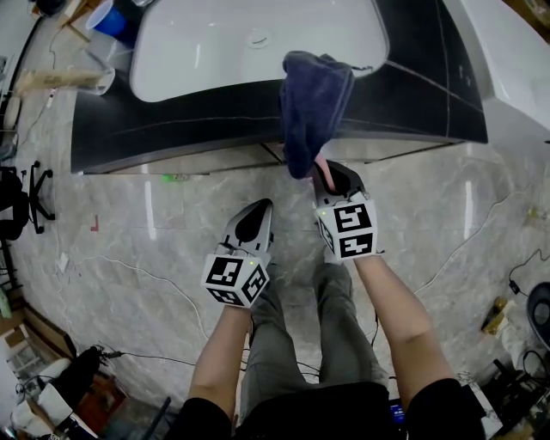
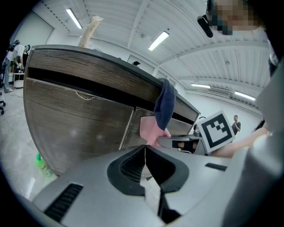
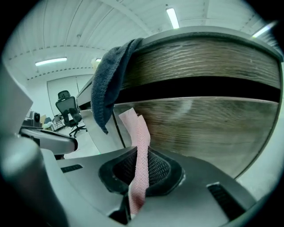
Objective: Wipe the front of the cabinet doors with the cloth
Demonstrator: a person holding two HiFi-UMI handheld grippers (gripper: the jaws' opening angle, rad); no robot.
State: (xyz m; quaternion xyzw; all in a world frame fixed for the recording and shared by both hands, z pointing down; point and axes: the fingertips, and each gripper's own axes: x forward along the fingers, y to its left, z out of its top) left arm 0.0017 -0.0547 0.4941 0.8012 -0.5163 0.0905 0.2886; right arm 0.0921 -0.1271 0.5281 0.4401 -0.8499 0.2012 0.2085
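Note:
A thin pink cloth (image 3: 141, 133) stands up from between the jaws of my right gripper (image 3: 137, 156), which is shut on it. Its upper end lies close to the brown wood-grain cabinet door (image 3: 208, 128). In the head view the right gripper (image 1: 331, 176) is at the vanity's front, with the pink cloth (image 1: 321, 163) just under a dark blue towel (image 1: 314, 103) draped over the dark counter's edge. My left gripper (image 1: 253, 222) hangs back to the left, shut and empty. Its own view shows its shut jaws (image 2: 145, 148), the cabinet doors (image 2: 75, 128), the pink cloth (image 2: 151, 128) and the blue towel (image 2: 165, 106).
The white basin (image 1: 258, 43) sits in the dark counter (image 1: 172, 120). A green bottle (image 1: 174, 178) lies on the marble floor by the cabinet's foot. A blue cup (image 1: 110, 17) stands at the back left, an office chair (image 1: 21, 202) is at the left, and cables trail over the floor.

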